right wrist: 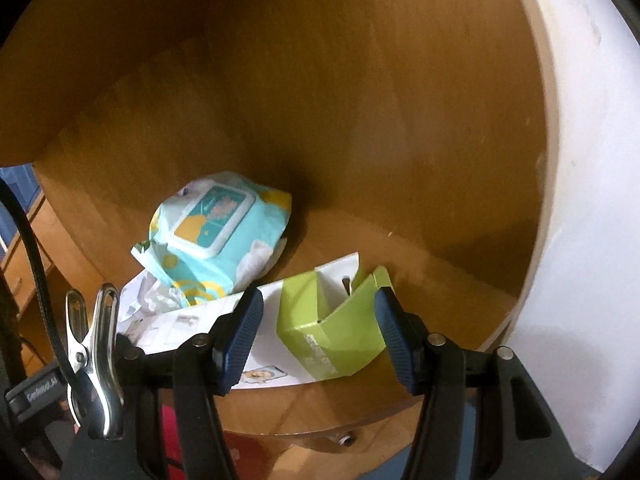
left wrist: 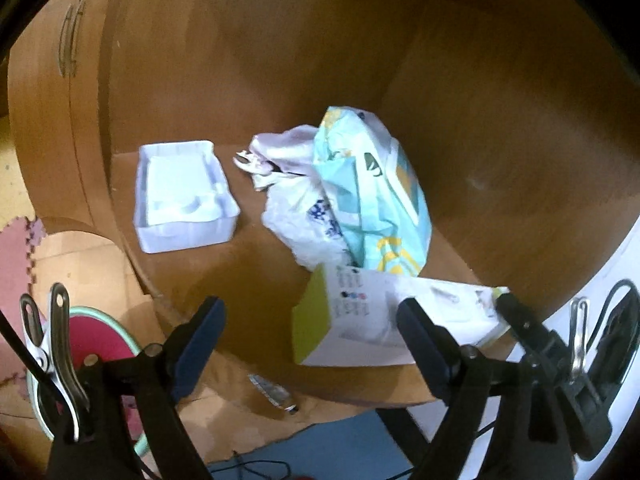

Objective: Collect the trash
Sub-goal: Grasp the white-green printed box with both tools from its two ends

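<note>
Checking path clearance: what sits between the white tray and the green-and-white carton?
Left wrist view: between white tray and green-and-white carton lies mostly bare wooden shelf; the crumpled plastic bag borders that stretch on its far right side.

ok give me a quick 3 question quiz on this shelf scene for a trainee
1. True or false: the right gripper is shut on the wipes pack.
2. Which item sits between the right gripper's open fingers? A) white tray B) green and white carton C) plastic bag
3. Fill in: the white tray lies to the ___ of the wipes pack in the left wrist view.

Key: 1 false, it is open at the green and white carton. 2 B. 3 left.
</note>
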### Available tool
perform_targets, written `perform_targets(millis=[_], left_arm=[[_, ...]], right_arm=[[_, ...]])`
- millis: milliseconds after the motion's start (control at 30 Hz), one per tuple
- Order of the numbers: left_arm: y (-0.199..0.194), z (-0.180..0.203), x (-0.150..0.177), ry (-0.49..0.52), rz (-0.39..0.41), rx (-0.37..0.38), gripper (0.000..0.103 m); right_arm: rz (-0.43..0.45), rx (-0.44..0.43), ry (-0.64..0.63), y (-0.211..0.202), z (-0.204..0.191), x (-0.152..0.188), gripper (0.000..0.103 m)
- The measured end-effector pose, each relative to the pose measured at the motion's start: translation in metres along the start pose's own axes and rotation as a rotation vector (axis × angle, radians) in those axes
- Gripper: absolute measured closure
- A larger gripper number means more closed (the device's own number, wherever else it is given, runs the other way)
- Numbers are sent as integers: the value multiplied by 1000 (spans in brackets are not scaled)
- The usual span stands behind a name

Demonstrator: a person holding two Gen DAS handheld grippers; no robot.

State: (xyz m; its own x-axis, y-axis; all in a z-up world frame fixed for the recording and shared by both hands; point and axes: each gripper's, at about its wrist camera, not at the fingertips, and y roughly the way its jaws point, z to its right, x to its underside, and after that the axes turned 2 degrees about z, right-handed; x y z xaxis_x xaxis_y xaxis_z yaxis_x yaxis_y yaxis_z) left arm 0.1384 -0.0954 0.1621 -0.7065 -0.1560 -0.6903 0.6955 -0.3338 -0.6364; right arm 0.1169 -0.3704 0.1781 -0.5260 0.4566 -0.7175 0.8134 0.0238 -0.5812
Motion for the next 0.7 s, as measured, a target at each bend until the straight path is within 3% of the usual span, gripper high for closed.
perform_targets(millis=[333,433,500,700], left_arm=[[15,-3,8,-128,-46,109,13],[17,5,12,-91,-57,146,14],[14,9,13,-62,-36,129,15],[12,7,16,-89,-33,133,16]], right_arm=[[1,-47,0,2,-3,4,44],[-7,-59,-23,5,-9,6,42],[-9,-65,-36,5,-12,7,41],[-20,-96,-22,9,-12,9,39]])
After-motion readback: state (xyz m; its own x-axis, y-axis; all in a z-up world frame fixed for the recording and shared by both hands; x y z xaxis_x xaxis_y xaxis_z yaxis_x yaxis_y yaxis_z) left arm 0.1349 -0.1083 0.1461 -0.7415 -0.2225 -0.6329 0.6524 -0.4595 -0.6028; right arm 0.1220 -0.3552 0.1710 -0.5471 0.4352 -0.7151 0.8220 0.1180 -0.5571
